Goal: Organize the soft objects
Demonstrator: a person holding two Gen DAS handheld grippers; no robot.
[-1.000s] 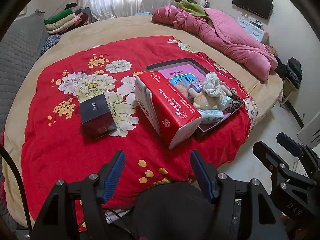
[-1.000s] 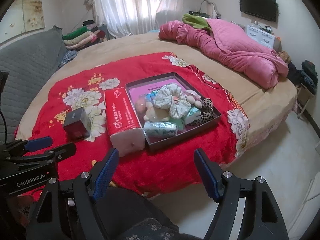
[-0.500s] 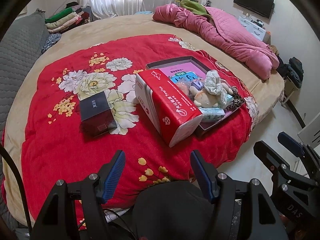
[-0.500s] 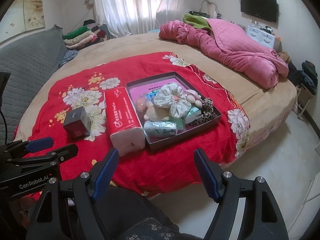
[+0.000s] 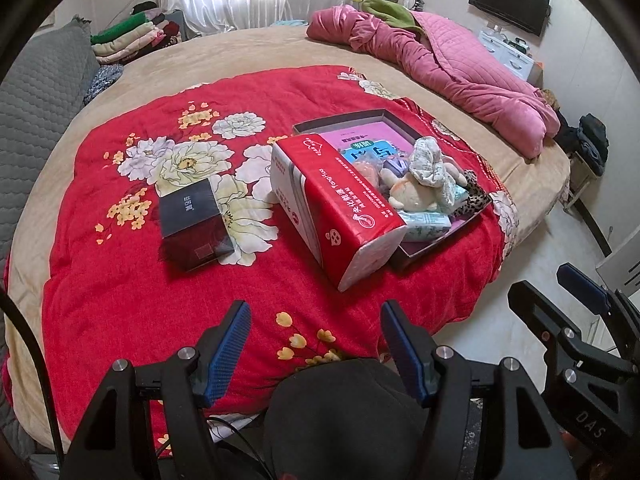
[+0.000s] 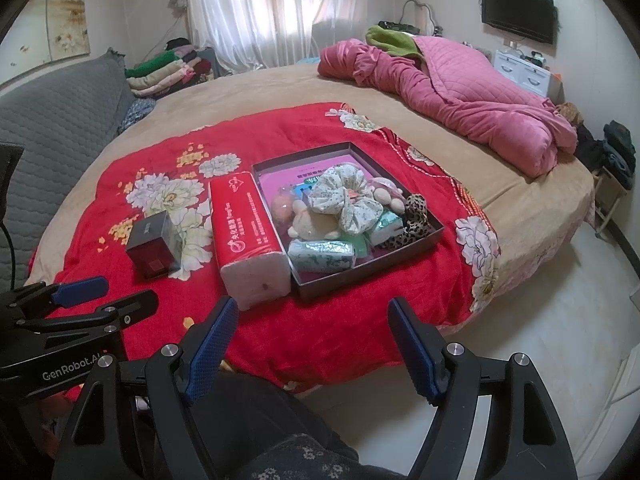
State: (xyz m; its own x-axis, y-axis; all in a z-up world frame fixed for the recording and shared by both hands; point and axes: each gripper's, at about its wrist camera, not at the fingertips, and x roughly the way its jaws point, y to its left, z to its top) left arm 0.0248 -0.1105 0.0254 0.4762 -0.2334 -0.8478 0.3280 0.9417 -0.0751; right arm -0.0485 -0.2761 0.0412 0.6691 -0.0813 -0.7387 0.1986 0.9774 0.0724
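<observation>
Red blanket (image 6: 120,216) has lots of bare room near its edge. Soft toys fill the tray (image 6: 434,226). Left claw (image 5: 316,346) and right claw (image 6: 310,340) gape wide, holding nothing.

A round tan bed (image 6: 256,92) carries a red floral blanket (image 6: 360,320); beyond the blanket lies a pink quilt (image 6: 460,88).
</observation>
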